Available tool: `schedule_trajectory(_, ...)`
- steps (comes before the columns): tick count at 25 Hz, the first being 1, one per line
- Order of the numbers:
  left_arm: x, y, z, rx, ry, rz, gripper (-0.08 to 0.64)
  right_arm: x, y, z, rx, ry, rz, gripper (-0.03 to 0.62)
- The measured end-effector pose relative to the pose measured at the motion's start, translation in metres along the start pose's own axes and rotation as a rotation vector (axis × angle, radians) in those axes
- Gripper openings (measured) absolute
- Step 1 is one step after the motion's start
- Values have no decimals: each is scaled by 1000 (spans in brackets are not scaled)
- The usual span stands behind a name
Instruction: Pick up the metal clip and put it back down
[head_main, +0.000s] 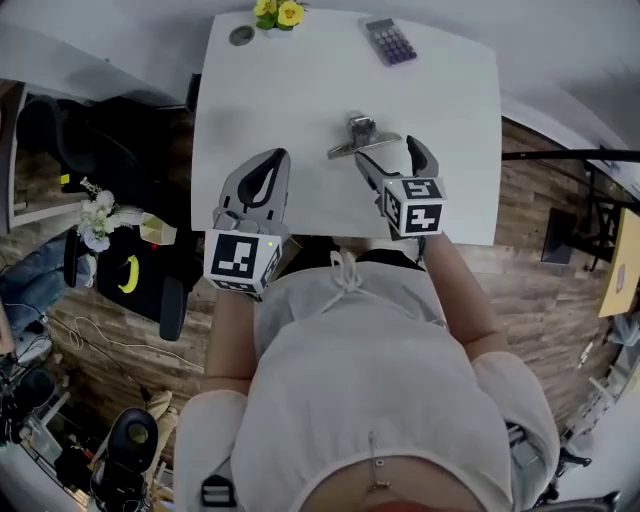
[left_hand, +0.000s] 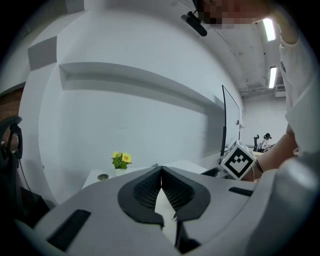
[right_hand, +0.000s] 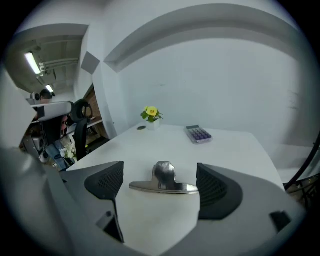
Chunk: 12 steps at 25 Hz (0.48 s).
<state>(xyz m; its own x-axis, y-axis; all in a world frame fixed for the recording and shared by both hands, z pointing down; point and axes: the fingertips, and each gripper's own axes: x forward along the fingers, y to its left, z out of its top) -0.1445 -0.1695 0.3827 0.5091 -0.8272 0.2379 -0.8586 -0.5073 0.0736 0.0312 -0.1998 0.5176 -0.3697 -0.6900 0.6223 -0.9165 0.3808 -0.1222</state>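
A shiny metal clip (head_main: 358, 137) lies on the white table (head_main: 300, 90), a little beyond its middle. My right gripper (head_main: 393, 157) is open just on the near side of it. In the right gripper view the clip (right_hand: 164, 180) lies crosswise between the two dark pads (right_hand: 106, 181), its right end close to the right pad; whether they touch I cannot tell. My left gripper (head_main: 274, 162) is shut with nothing in it, over the table left of the clip. Its jaws (left_hand: 161, 172) meet in a closed line in the left gripper view.
A purple-keyed calculator (head_main: 390, 42) and a small pot of yellow flowers (head_main: 278, 13) stand at the table's far edge, with a small round disc (head_main: 241, 36) at the far left corner. A black office chair (head_main: 95, 150) stands left of the table.
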Motion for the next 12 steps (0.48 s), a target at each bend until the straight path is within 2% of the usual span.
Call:
schedule_trajectory(4,20,26,-19,-29,29,-21,18,44,3,-15,-7,90,-8,454)
schedule_trajectory(9,38,37,-48,-77,86,-36,18,79,-4,-32,-5,170,-21,450)
schedule_trajectory(12,47,45,-61,-84,109,-43,18,98,-9,-39,16,215,-41,398)
